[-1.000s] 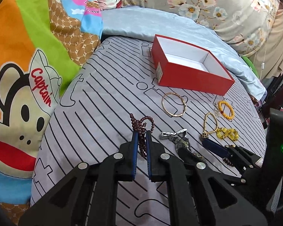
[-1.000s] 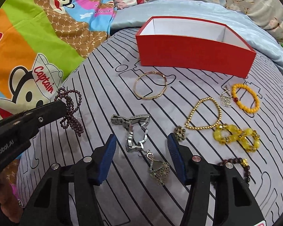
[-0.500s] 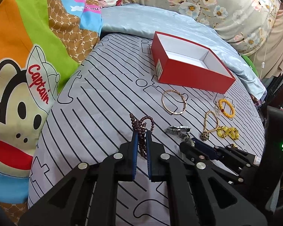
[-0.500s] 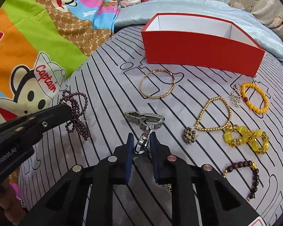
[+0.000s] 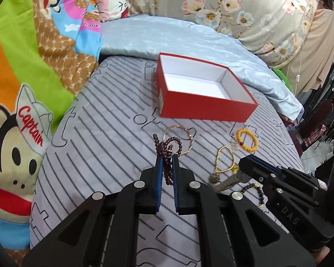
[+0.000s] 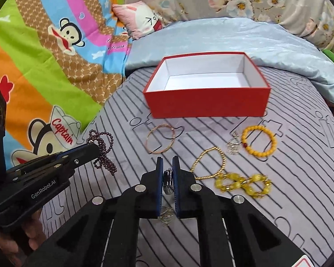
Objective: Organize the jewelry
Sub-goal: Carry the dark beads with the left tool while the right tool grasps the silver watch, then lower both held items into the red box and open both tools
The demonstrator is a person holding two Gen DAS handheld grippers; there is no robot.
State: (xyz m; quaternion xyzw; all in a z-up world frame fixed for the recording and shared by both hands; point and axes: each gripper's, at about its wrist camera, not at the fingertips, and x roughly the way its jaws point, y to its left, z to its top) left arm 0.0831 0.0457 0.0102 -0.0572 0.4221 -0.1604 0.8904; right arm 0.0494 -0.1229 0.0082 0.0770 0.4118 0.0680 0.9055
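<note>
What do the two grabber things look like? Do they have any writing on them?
Both are black plastic. The left gripper and the right gripper each have two flat fingers lined with blue pads, plus round silver bolts on the triangle-cut arms. From the side, one body reads "GenRobot.AI" in white, and the other shows "DAS" pressed into it. No cables or sleeves show.

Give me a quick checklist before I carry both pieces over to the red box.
1. Left tongs gripping dark purple bead string: ok.
2. Right tongs closing on silver metal watch band: ok, jaws nearly closed.
3. Open red cardboard box empty, room inside: ok.
4. Thin gold bangle lies between tongs and box, below carry path: cannot tell.
5. Watch band's hanging end free of other jewelry: cannot tell.
</note>
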